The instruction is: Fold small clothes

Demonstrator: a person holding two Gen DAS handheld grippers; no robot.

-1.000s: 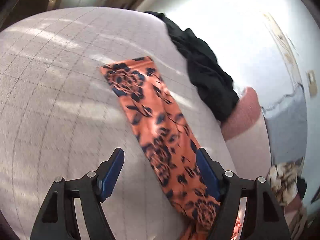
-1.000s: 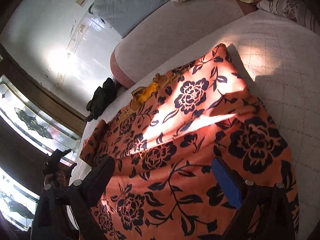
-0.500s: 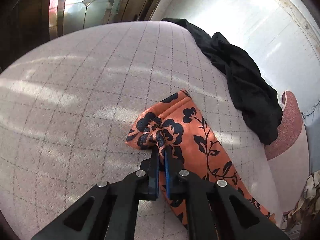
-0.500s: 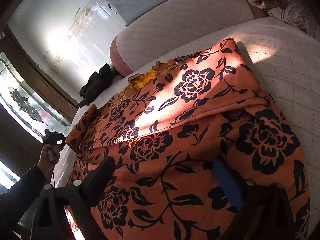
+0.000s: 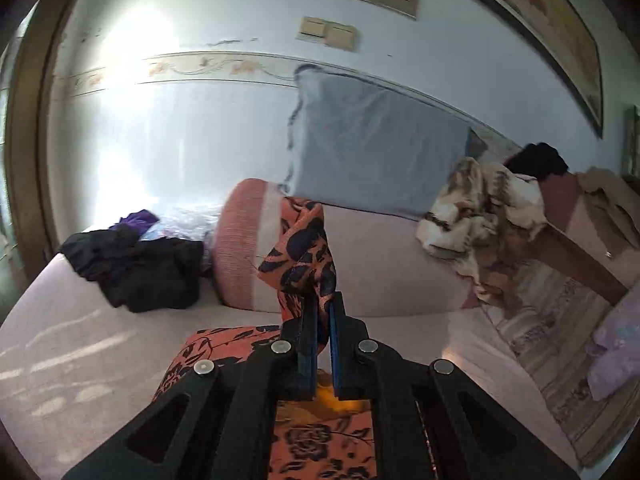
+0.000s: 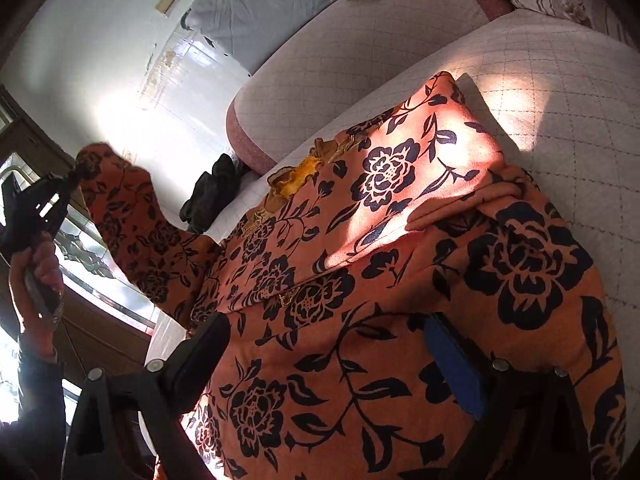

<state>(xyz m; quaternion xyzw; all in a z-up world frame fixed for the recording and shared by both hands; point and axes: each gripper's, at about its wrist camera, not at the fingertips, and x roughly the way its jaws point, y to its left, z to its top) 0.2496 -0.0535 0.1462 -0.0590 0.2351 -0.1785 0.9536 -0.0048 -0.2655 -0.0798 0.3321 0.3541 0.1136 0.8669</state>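
An orange garment with a dark floral print [image 6: 384, 264] lies spread on the quilted sofa seat [image 6: 568, 92]. My left gripper [image 5: 323, 312] is shut on the end of its sleeve [image 5: 304, 256] and holds it lifted in the air. In the right wrist view the left gripper [image 6: 68, 178] shows at the far left with the raised sleeve [image 6: 132, 232] hanging from it. My right gripper [image 6: 324, 352] is open, low over the garment's body, one finger on each side of the cloth.
A black clothes pile [image 5: 136, 268] lies at the sofa's far end by the rounded armrest [image 5: 240, 252]. A grey cushion [image 5: 376, 160] and a beige patterned blanket [image 5: 480, 216] rest on the backrest. A window is at the left [image 6: 92, 256].
My left gripper closed on the sleeve end, then lifted it off the seat and swung towards the backrest. My right gripper stayed open over the garment.
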